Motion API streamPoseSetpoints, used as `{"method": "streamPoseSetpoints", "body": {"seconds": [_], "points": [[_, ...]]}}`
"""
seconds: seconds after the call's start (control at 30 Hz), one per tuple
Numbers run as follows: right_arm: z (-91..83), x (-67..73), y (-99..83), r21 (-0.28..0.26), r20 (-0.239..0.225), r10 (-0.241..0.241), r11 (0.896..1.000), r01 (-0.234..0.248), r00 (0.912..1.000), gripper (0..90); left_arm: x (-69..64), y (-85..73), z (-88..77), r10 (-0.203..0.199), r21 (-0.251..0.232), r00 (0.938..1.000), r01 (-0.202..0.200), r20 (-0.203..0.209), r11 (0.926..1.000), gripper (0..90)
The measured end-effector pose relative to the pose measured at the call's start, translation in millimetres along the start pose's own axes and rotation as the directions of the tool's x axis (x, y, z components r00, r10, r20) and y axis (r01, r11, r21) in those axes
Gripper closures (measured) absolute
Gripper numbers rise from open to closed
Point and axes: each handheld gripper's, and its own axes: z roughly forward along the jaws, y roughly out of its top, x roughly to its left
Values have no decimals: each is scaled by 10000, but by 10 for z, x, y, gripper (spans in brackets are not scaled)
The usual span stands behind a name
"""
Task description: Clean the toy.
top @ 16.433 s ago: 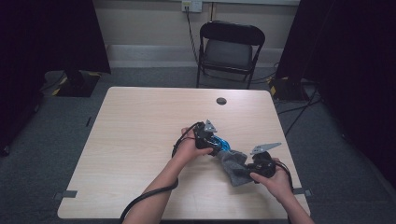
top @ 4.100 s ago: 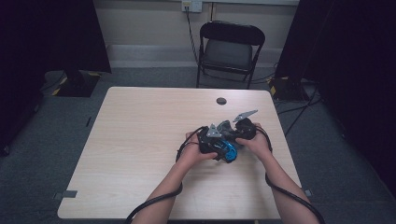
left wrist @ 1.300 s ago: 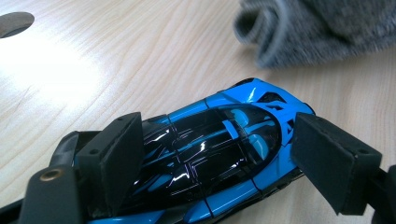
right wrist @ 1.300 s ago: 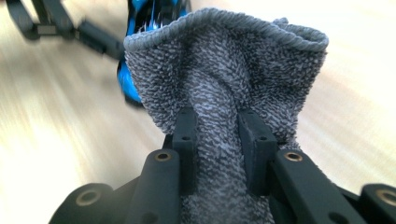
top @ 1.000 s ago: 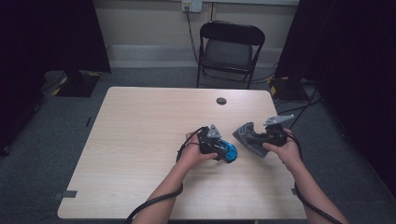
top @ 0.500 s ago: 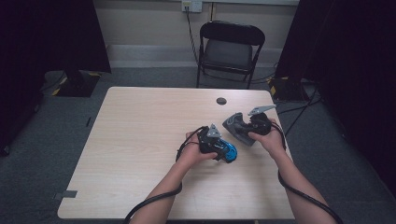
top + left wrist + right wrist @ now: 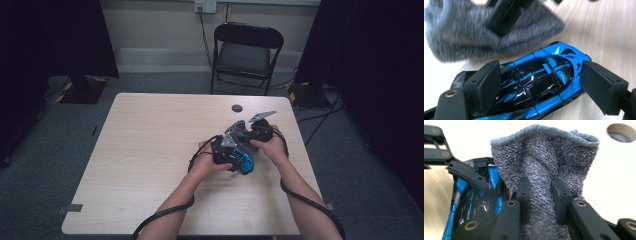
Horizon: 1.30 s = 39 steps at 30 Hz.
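Cloth (image 7: 544,167), pinched in right gripper (image 7: 541,200), wipes best along toy car (image 7: 536,77); left gripper (image 7: 539,85) clamps car steady.

The right tongs (image 7: 541,200) pinch a grey knitted cloth (image 7: 544,160), whose bunched fabric rises between the two black pads and fans out above them. Left of the cloth lies a blue toy car (image 7: 474,202), with the left tongs' black frame (image 7: 454,162) over it. Right of the cloth, far off, is a round hole (image 7: 621,132) in the pale wooden bench (image 7: 609,182).
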Motion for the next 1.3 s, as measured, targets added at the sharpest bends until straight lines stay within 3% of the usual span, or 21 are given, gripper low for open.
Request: {"method": "streamPoseSetpoints", "body": {"seconds": [0.2, 0.27, 0.37, 0.73, 1.3], "points": [[219, 89, 15, 426, -325, -409, 9982, 423, 9986, 691, -9, -6, 0, 21, -16, 10000, -21, -45, 10000, 171], [259, 117, 29, 561, -114, -580, 9967, 586, 9982, 682, -5, -7, -1, 52, -9, 10000, -52, -52, 10000, 171], [286, 114, 33, 631, -108, -361, 9973, 367, 9993, 666, -7, -6, 3, -48, -70, 10000, 48, -49, 10000, 171], [310, 145, -1, 572, 128, -146, 9983, 138, 9998, 675, -10, -5, 2, -1, -13, 10000, 1, -82, 10000, 169], [254, 95, -38, 635, -219, -210, 9977, 223, 9995, 688, -10, -8, 2, 3, -52, 10000, -3, -78, 10000, 170]]}}
